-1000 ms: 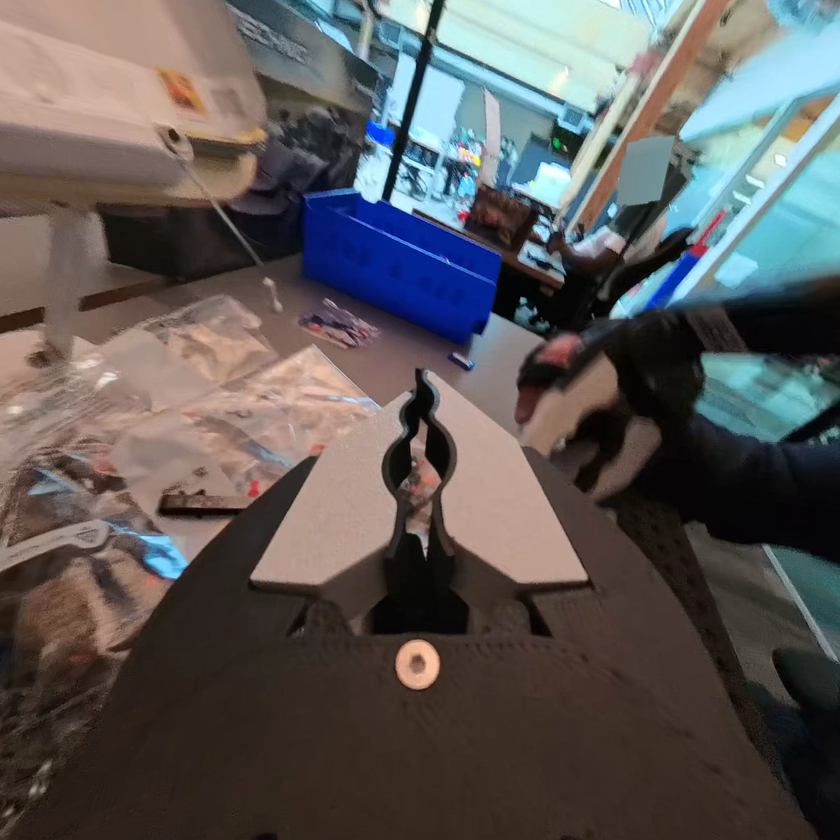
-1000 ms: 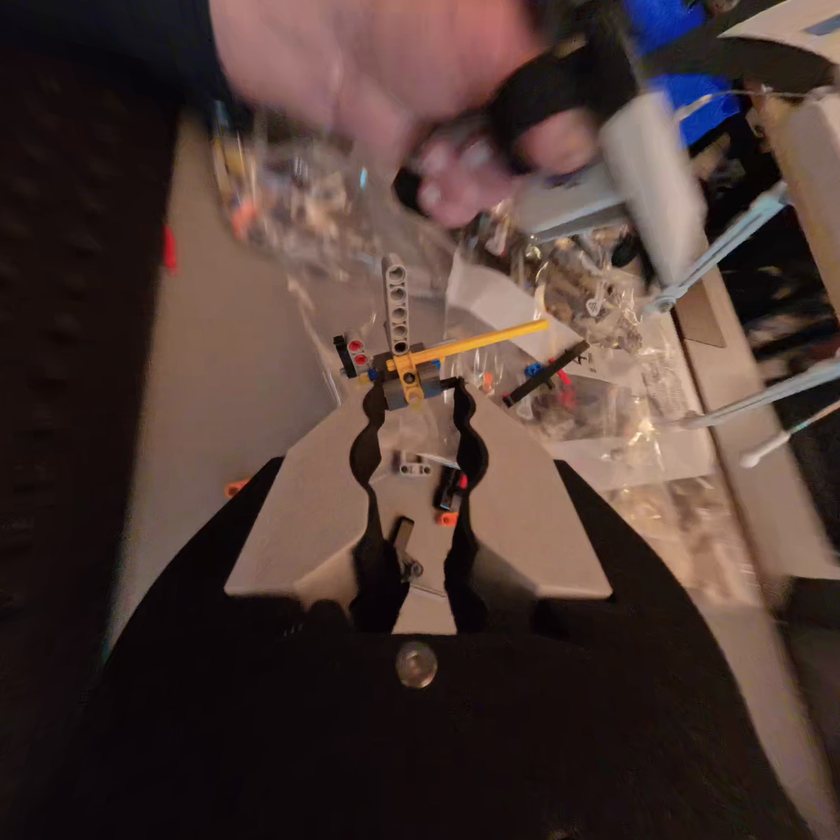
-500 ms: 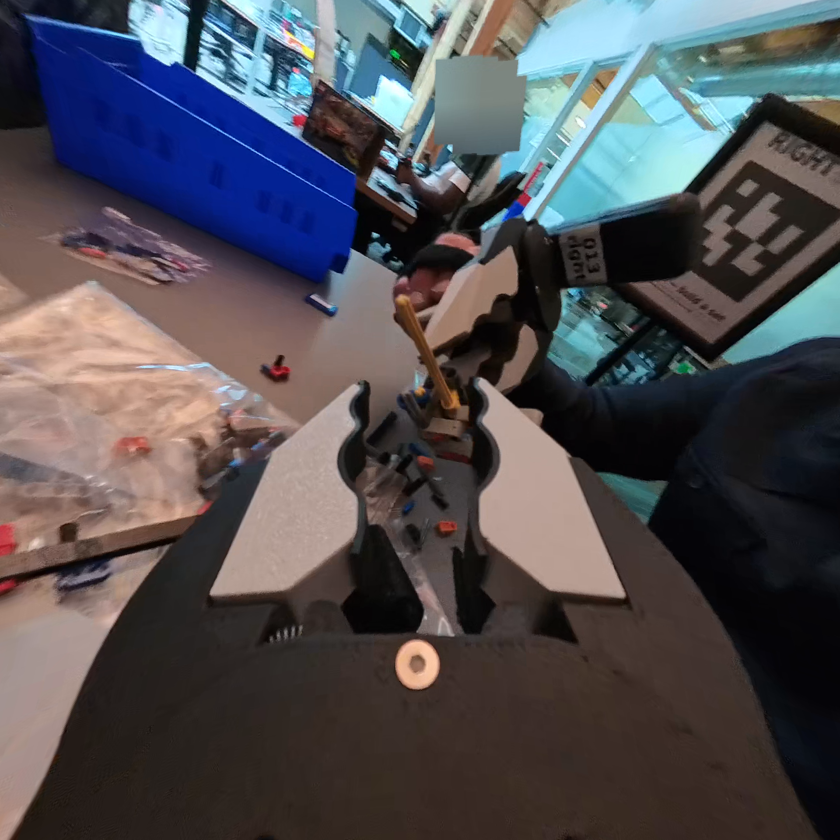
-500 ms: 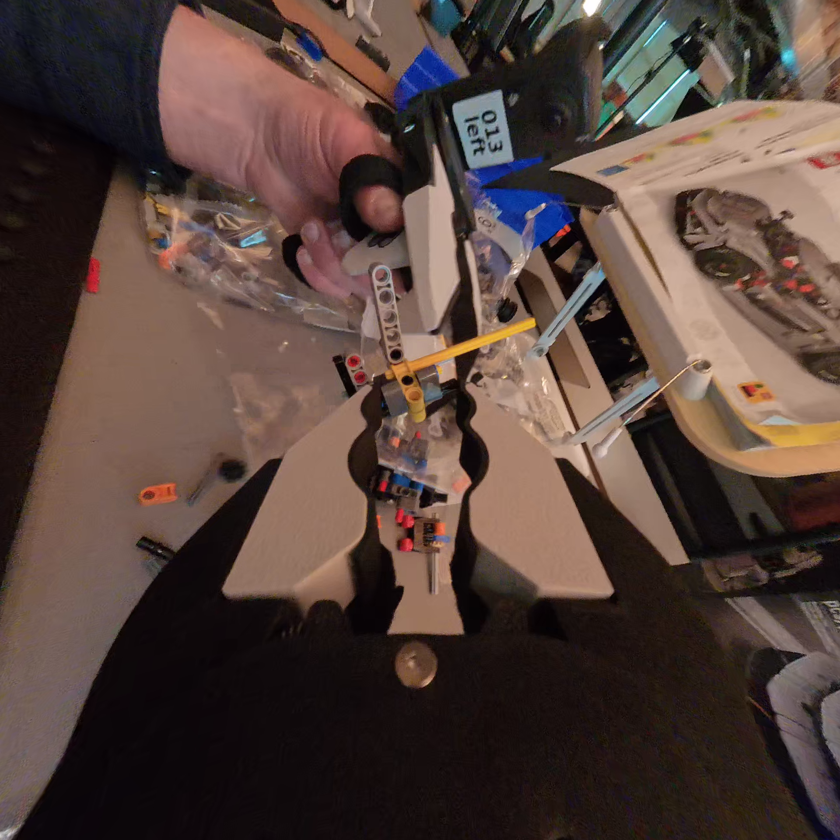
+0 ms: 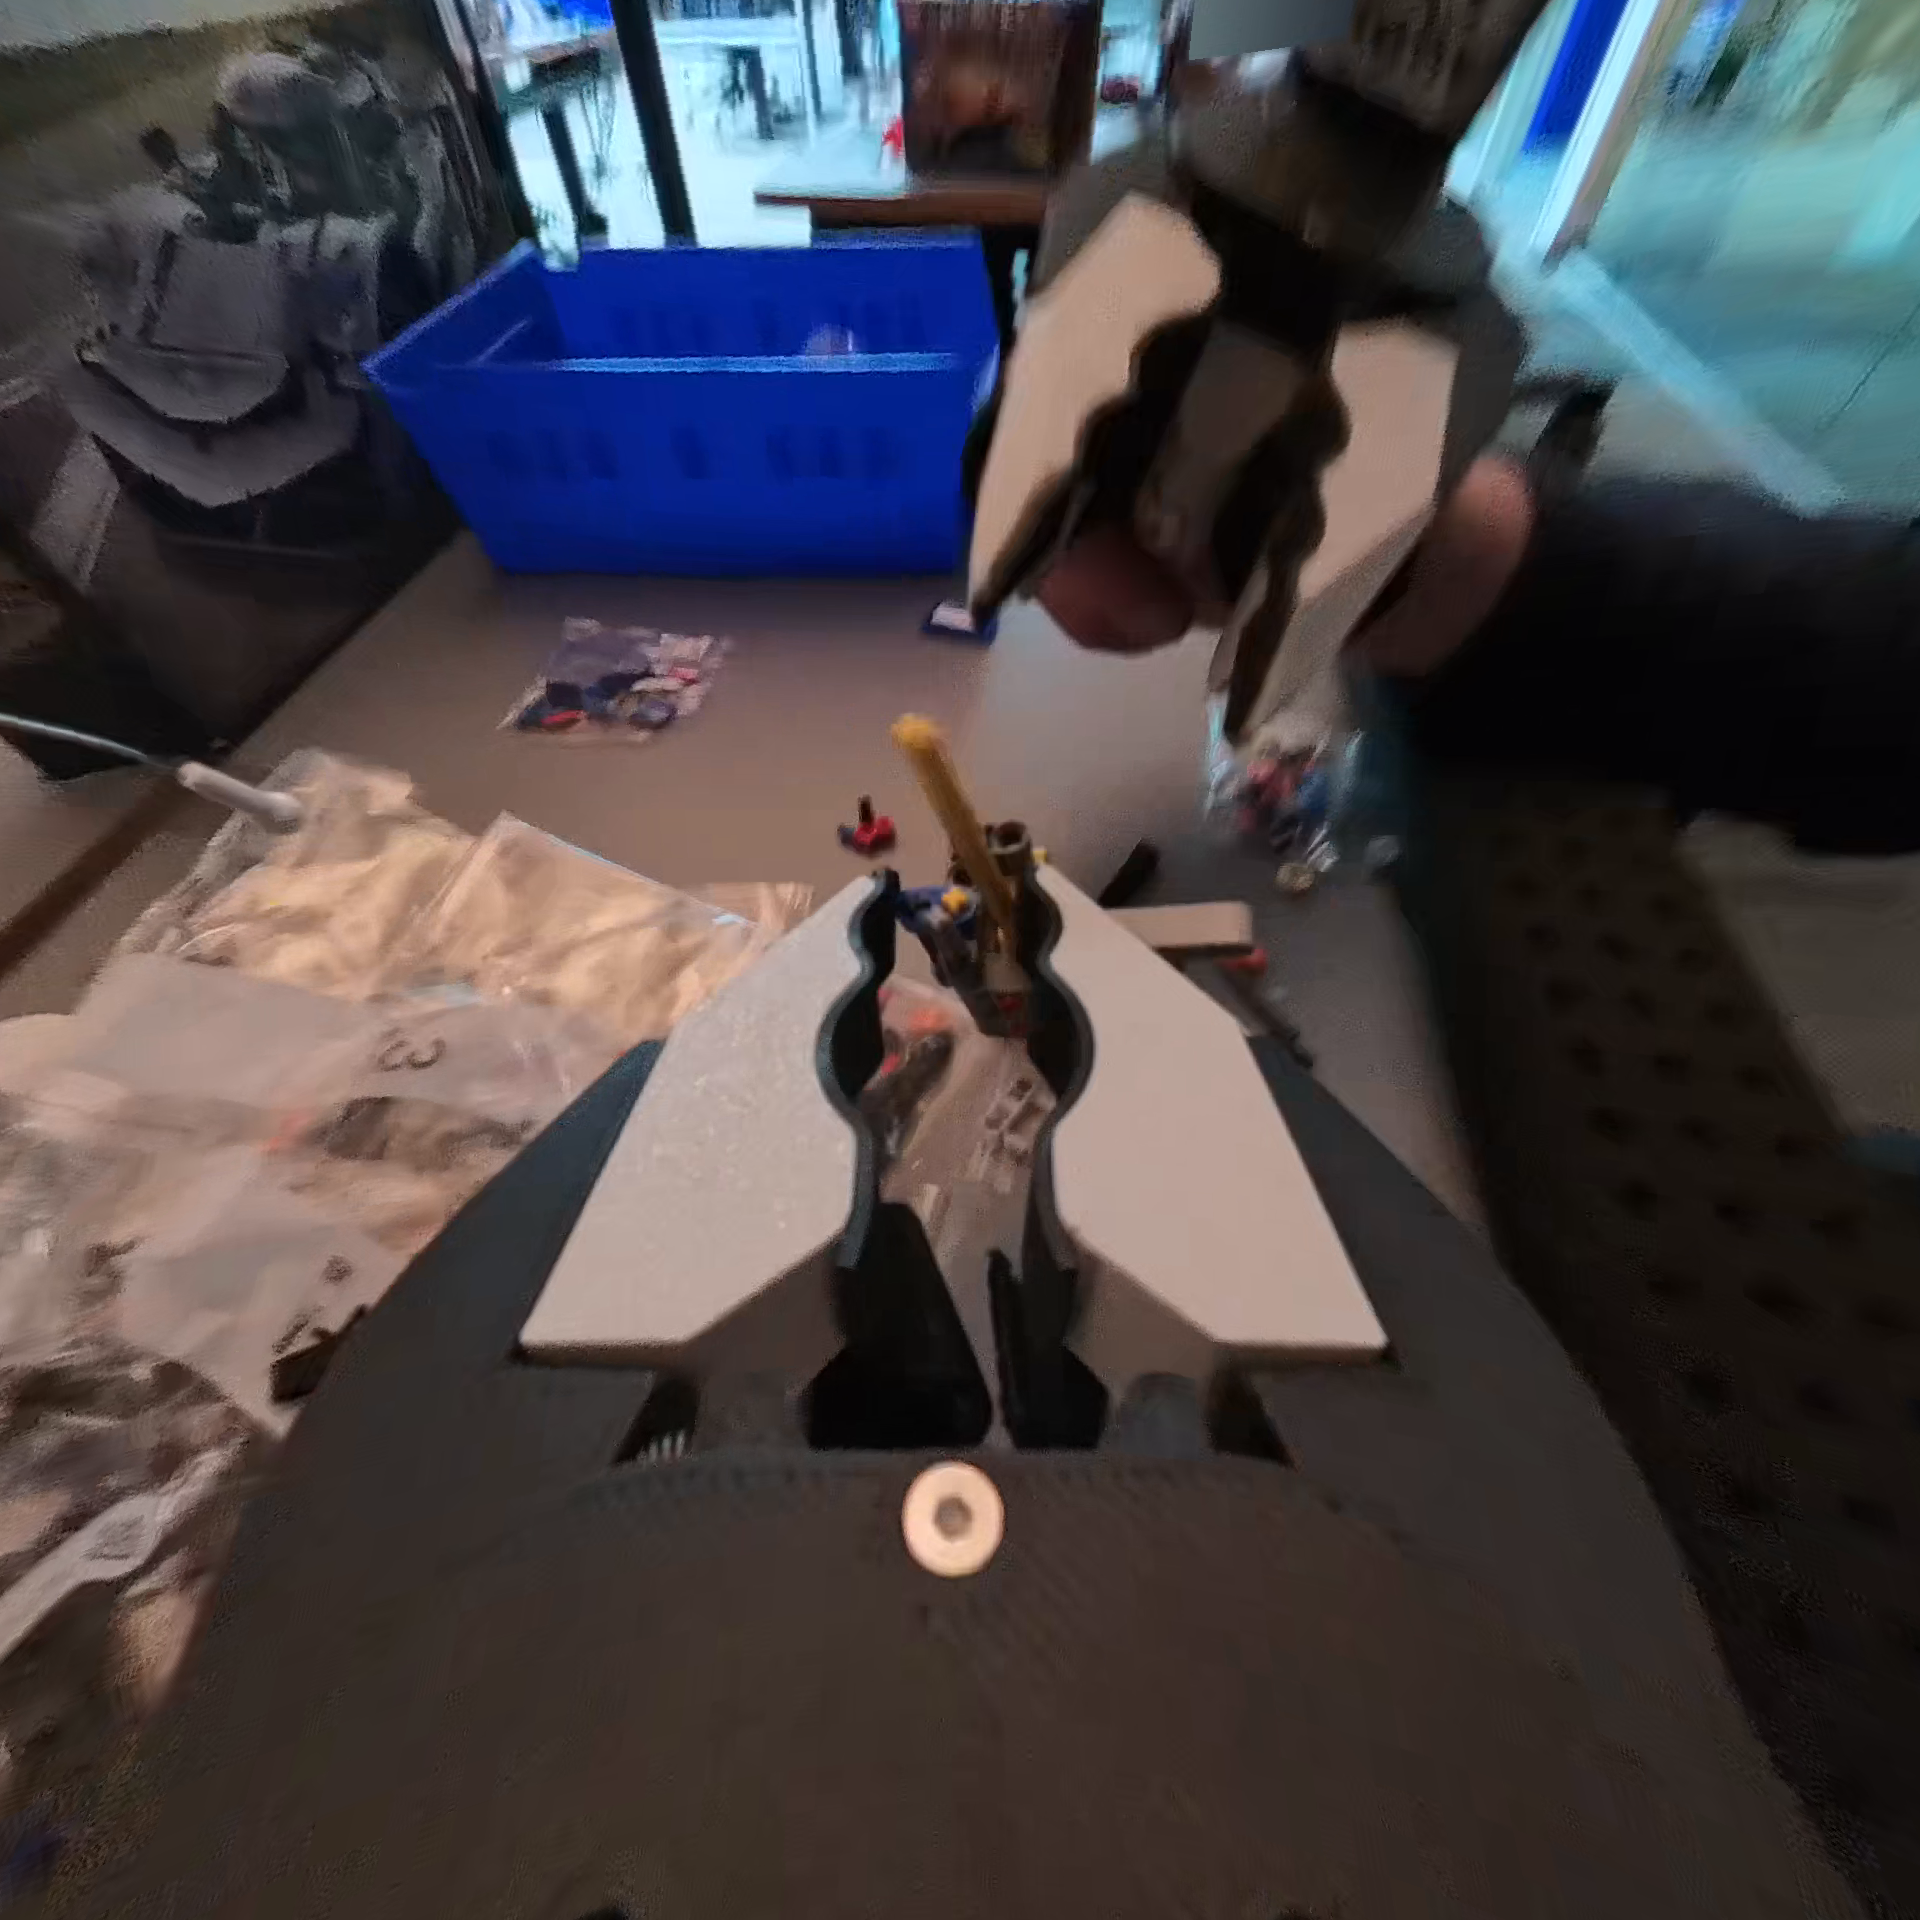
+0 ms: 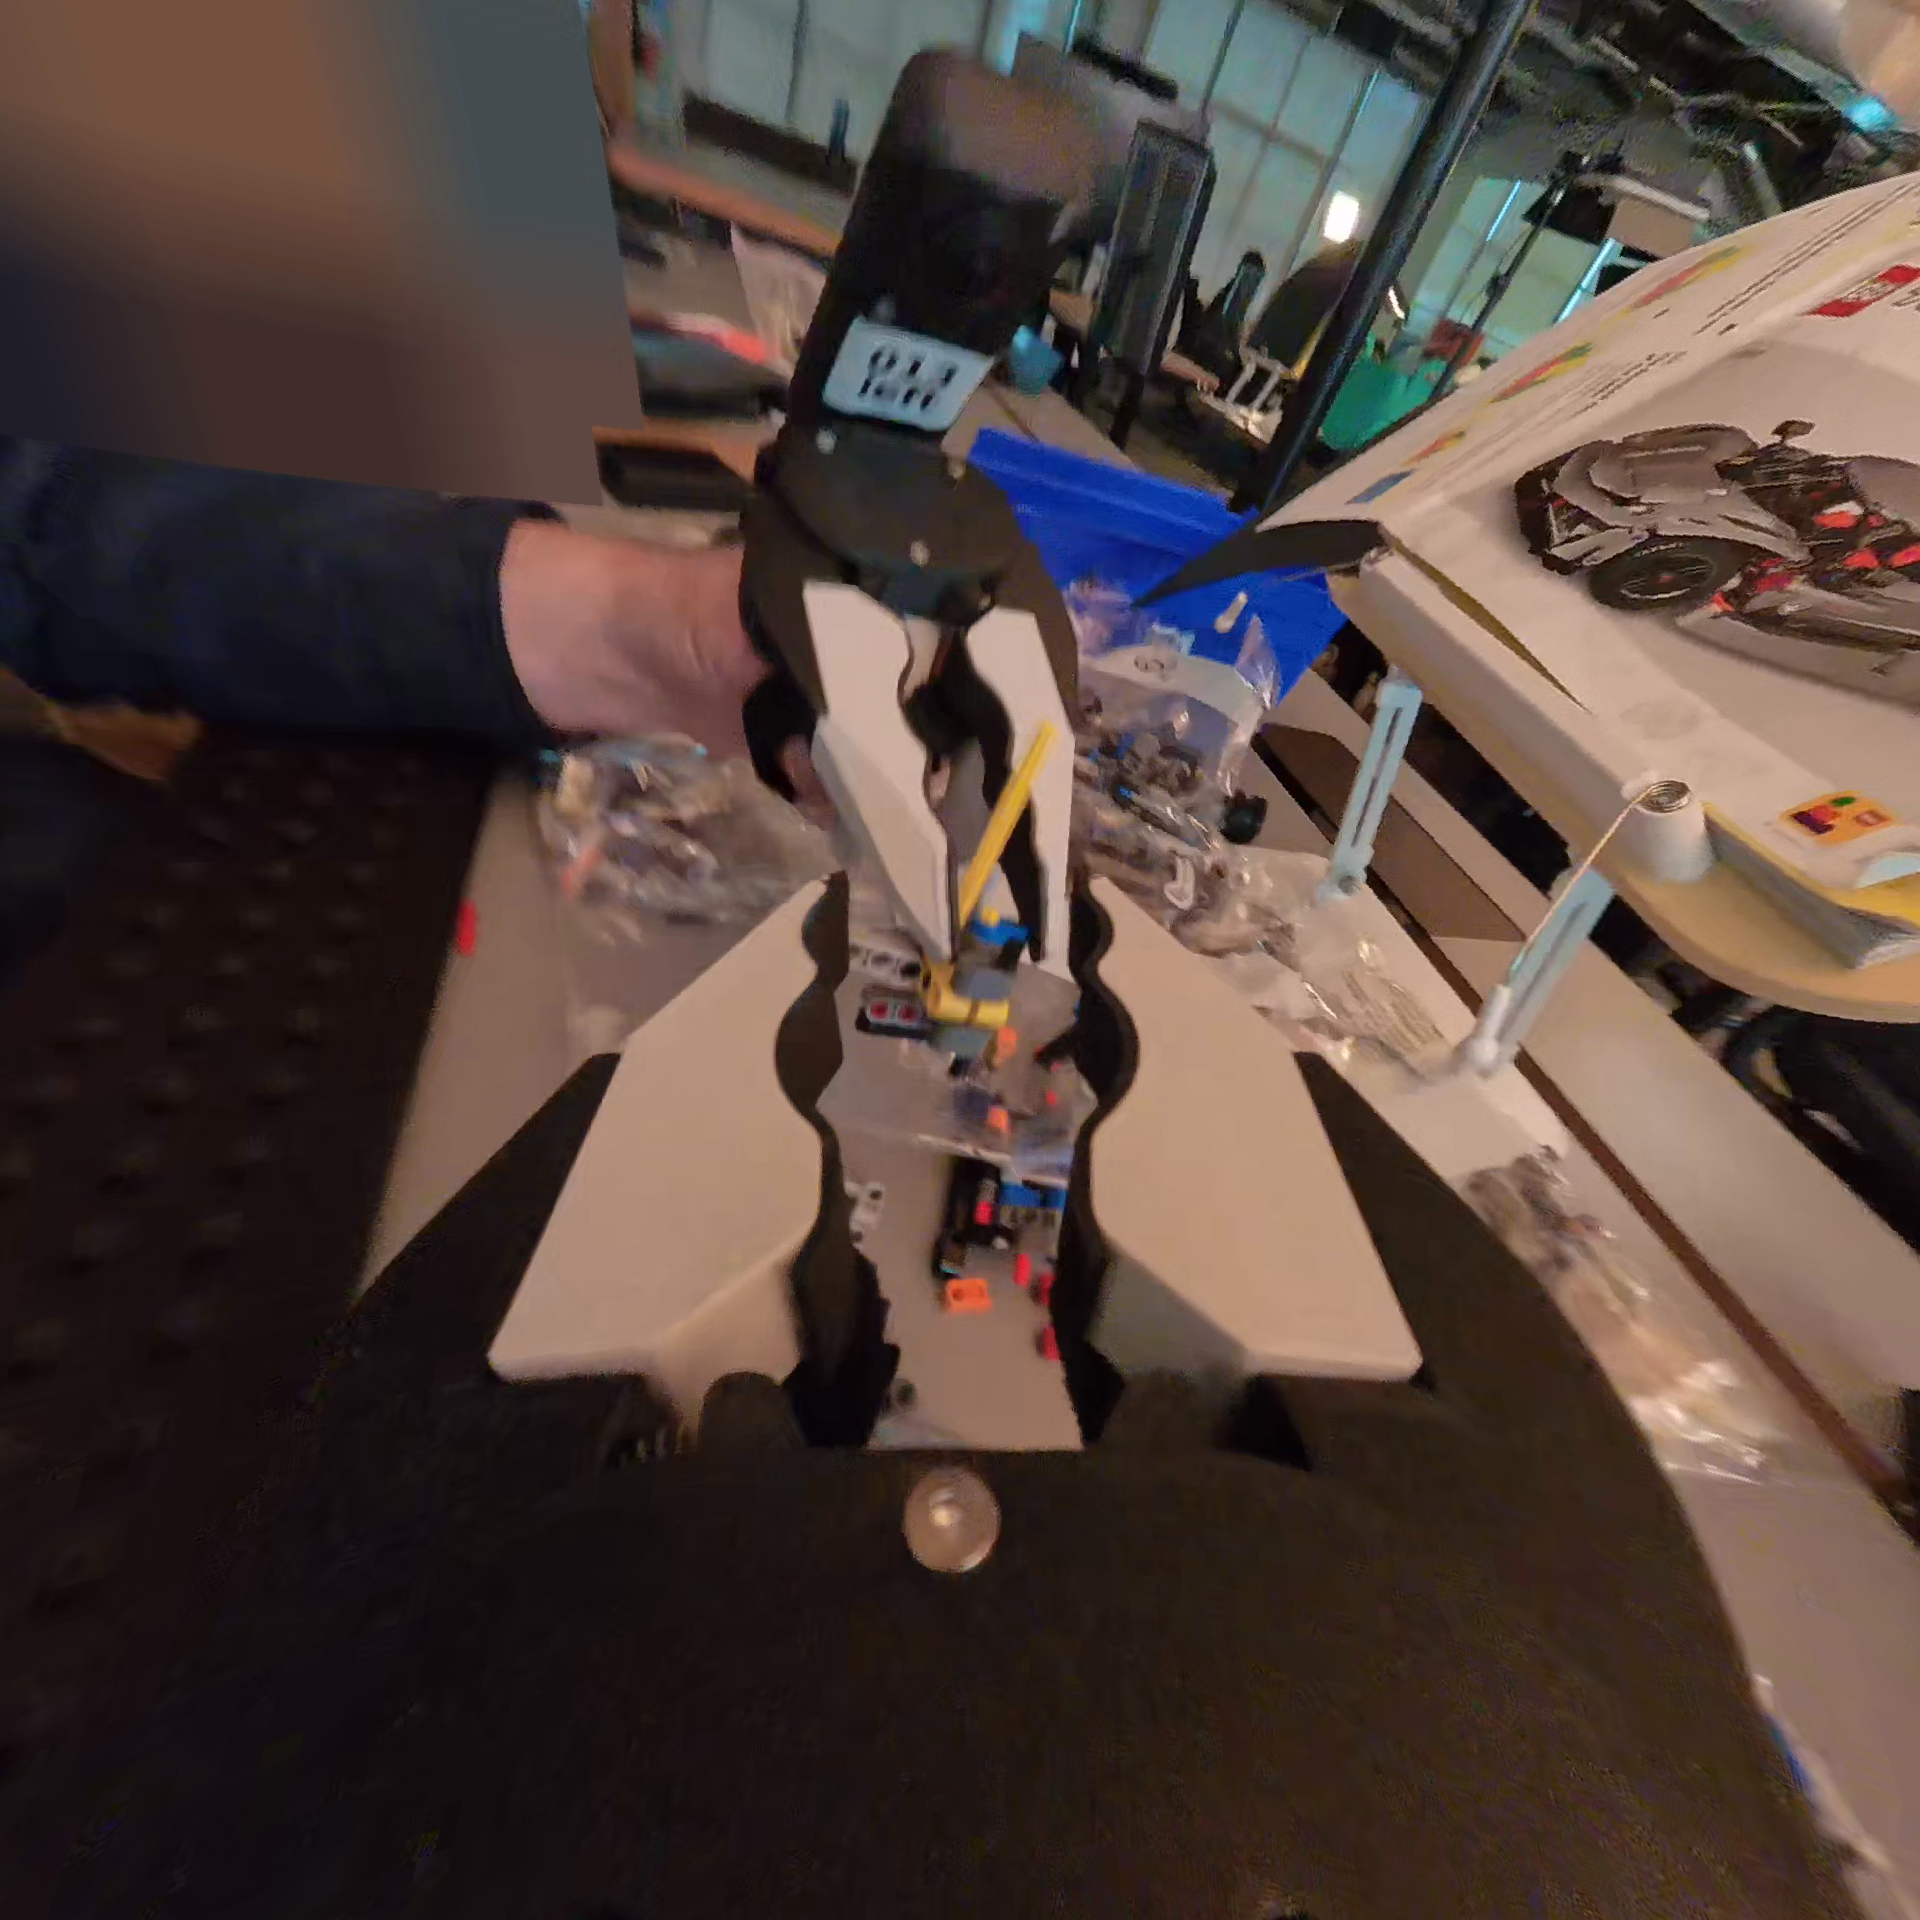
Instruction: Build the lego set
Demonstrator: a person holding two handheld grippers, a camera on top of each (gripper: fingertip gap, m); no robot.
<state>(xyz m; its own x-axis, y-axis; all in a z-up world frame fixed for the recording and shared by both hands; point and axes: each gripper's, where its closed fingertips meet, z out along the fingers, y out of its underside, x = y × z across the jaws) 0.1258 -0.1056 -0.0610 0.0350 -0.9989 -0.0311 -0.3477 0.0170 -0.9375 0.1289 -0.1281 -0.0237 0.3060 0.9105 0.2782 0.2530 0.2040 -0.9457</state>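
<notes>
From my station, the left gripper (image 5: pixel 961 894) is clamped narrow on the lego assembly (image 5: pixel 982 951), a small grey, blue and yellow cluster sitting between its fingertips at the centre of the left wrist view. A yellow axle (image 5: pixel 951 810) rises out of the cluster and leans toward the upper left. The right gripper (image 6: pixel 961 904) has its jaws spread wide and grips nothing. In the left wrist view it hangs blurred in the upper right, well apart from the assembly. In the right wrist view the left gripper points downward at centre frame, with a hand (image 6: pixel 623 655) on its grip to the left. The grey table (image 5: pixel 790 748) carries clear bags of parts (image 5: pixel 416 935) at the left of frame. A blue bin (image 5: pixel 707 436) sits at the upper centre. Loose small pieces (image 6: pixel 987 1216) lie on the table, seen between the right gripper's fingers. An open instruction booklet (image 6: pixel 1662 582) rests on a stand at the upper right.
</notes>
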